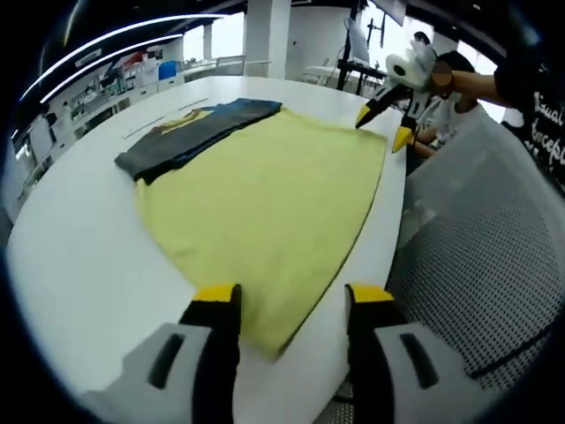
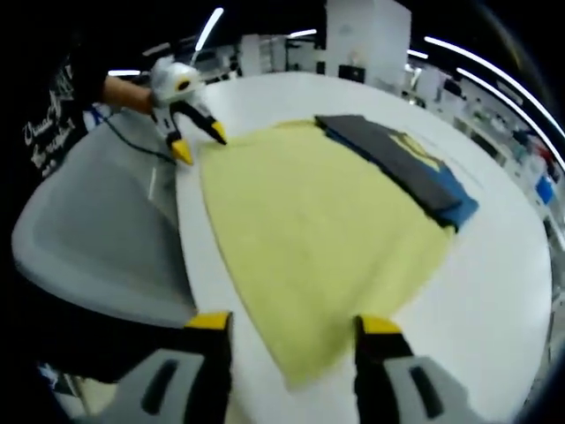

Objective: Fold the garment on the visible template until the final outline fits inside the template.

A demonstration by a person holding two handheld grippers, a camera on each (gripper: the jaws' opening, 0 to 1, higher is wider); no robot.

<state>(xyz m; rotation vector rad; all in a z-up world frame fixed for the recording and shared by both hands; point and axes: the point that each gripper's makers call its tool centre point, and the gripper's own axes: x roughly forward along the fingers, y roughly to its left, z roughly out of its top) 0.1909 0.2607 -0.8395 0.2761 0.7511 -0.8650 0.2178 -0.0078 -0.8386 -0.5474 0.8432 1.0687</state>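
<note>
Yellow garment [image 1: 265, 199] lies spread flat on the white tabletop [image 1: 79, 265], reaching from the tabletop's near edge toward its middle. Along the garment's far side, touching or overlapping its edge, lies a folded dark grey and blue cloth [image 1: 199, 128] with a yellow print on it.

In the left gripper view, the left gripper [image 1: 291, 296] has its yellow-tipped fingers [image 1: 216, 294] well apart, holding nothing; one tip sits over the garment's near corner, the other over bare tabletop beside the garment's edge. Whether either tip touches the surface cannot be told. At the garment's far corner in this view the right gripper [image 1: 381, 122] shows, held by a person's hand [image 1: 446, 81], its two yellow tips spread, one at the garment's corner and the other just off the tabletop's edge.

In the right gripper view, the right gripper [image 2: 296, 322] likewise has its fingers [image 2: 380, 325] wide apart and empty, straddling the garment's nearest corner. The left gripper [image 2: 199, 141] shows at the garment's opposite corner, tips parted, one resting at the cloth's edge. A grey chair back [image 2: 97, 238] stands beside the tabletop, next to the garment's side edge.
</note>
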